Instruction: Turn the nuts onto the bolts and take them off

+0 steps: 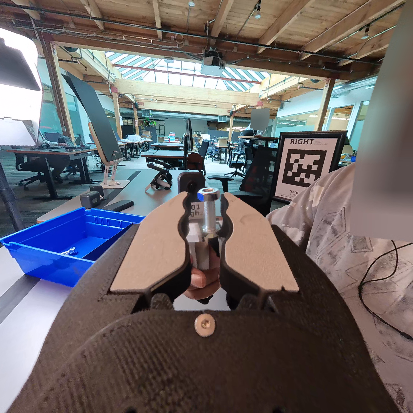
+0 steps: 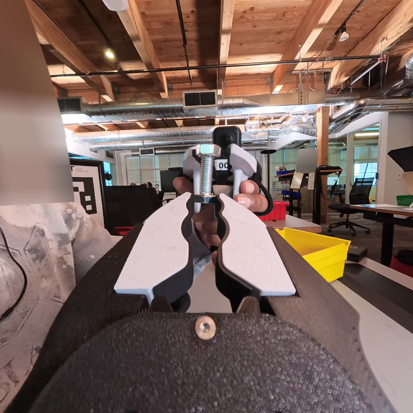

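A silver bolt [image 1: 209,212] stands upright between my two grippers, which face each other above the table. My left gripper [image 1: 206,194] is shut on the bolt's head at its fingertips. A silver hex nut [image 2: 204,199] sits on the lower end of the threaded shaft [image 2: 206,176]. My right gripper [image 2: 205,197] is shut on that nut at its fingertips. In the right wrist view the left gripper [image 2: 212,154] shows farther off, around the hex head [image 2: 207,150]. In the left wrist view the nut [image 1: 210,230] shows low on the bolt.
A blue bin [image 1: 44,252] stands on the table at the left with a small metal part [image 1: 69,251] inside. A yellow bin [image 2: 317,252] stands at the right, a red bin [image 2: 277,210] behind it. A framed marker sign [image 1: 308,165] and a person's patterned sleeve [image 1: 335,245] are close by. Less than 4 cm separates the two grippers' tips.
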`<state>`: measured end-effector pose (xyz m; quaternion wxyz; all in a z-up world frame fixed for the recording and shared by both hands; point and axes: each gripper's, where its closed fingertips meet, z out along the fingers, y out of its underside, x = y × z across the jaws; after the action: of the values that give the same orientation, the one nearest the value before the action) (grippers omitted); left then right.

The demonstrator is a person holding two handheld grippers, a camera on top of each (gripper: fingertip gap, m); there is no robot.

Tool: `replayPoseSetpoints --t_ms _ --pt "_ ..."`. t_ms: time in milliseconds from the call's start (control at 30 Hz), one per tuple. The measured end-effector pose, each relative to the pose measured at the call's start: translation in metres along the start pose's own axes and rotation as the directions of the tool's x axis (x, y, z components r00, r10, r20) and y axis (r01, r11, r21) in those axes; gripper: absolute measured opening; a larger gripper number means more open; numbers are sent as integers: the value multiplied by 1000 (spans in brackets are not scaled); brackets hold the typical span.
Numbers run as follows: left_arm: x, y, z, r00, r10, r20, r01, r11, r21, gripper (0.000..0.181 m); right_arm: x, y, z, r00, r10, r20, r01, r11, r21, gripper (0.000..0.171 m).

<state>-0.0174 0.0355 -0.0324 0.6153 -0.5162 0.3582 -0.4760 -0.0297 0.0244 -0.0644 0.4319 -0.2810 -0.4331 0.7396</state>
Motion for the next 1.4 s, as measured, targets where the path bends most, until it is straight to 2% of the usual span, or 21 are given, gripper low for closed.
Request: replayPoseSetpoints --t_ms 167,500,633,800,967,1067,1300,1400 --pt "-15 2 -8 998 -26 53 26 1000 8 21 -3 -9 -4 1000 -12 23 12 1000 25 18" --pt "-8 1 -2 999 -34 25 34 999 14 26 1 -2 -3 1000 -11 2 11 1000 2 18" --pt "-24 2 -10 994 -40 103 39 999 19 20 -1 -6 -5 1000 -13 22 12 1000 21 18" --pt "-5 1 1 999 -45 24 44 999 11 26 6 0 -6 1000 -17 -18 17 1000 -7 18" --pt "-2 4 3 999 -42 0 42 999 -10 22 1 1 -5 1000 -6 11 6 1000 0 18" --pt "-12 -1 -7 998 -50 36 48 998 36 13 -3 -4 -7 999 0 42 -1 1000 22 18" --pt "2 1 0 998 -55 -33 56 998 17 25 2 1 -7 1000 -10 10 10 1000 -7 18" --pt "-2 6 3 1000 -31 0 31 999 -10 23 2 3 -6 1000 -12 9 12 1000 -14 18"
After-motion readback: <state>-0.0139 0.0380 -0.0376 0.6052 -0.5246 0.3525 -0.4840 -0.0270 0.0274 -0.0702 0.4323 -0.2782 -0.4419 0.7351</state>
